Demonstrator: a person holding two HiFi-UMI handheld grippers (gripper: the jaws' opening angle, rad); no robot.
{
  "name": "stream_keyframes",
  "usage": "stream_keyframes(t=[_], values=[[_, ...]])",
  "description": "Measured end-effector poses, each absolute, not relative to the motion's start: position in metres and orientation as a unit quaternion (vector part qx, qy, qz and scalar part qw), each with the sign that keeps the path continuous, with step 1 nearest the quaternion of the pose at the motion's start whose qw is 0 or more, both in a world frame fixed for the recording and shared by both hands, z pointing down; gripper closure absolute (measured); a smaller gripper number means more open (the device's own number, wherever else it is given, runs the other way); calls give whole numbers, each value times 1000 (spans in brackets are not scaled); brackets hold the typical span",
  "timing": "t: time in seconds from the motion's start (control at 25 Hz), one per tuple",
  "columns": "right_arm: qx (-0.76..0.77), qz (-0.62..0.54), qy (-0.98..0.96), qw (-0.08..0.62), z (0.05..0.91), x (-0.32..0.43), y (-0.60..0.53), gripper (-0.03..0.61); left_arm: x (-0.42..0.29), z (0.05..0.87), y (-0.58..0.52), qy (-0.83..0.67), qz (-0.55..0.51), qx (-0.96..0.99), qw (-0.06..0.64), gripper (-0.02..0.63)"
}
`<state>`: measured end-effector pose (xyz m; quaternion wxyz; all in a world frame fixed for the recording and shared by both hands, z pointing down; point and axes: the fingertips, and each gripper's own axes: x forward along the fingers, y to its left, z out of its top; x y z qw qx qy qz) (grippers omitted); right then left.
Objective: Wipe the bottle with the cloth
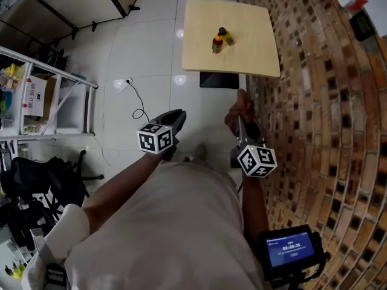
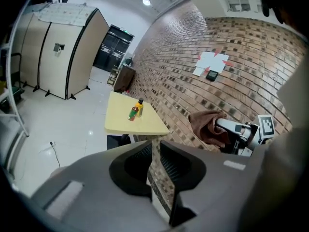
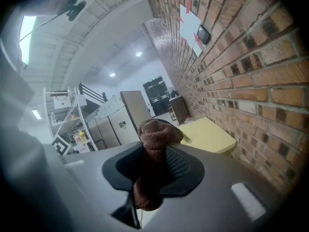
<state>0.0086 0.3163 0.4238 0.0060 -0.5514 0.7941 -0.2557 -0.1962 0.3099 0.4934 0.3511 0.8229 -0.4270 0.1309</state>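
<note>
Cloth (image 3: 153,144), brown, clamped in right hand-held gripper (image 3: 154,175), bunched top poking above jaws. Left hand-held gripper (image 2: 155,164) released: jaws narrowly apart, nothing between them. Both held well short of counter (image 1: 257,50), off its near edge, over white floor (image 1: 145,53). Yellow bottle (image 1: 228,37) with dark cap upright near counter middle, red-and-green bottle (image 1: 217,43) just beside it. Brick wall (image 1: 314,101) along counter's right side.

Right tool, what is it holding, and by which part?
The right tool is shut on the brown cloth, pinching it near its middle; a bunched end sticks out past the jaws.
</note>
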Motion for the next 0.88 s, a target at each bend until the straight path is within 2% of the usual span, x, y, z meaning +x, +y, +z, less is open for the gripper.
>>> stream_keyframes(t=[0.2,0.88], values=[[-546,-257,798,-12,433,13,317,489,-181,500,314,-414,134,829,353,552],[-557,-272,785,1,441,27,329,489,-178,504,325,-416,160,827,343,584]])
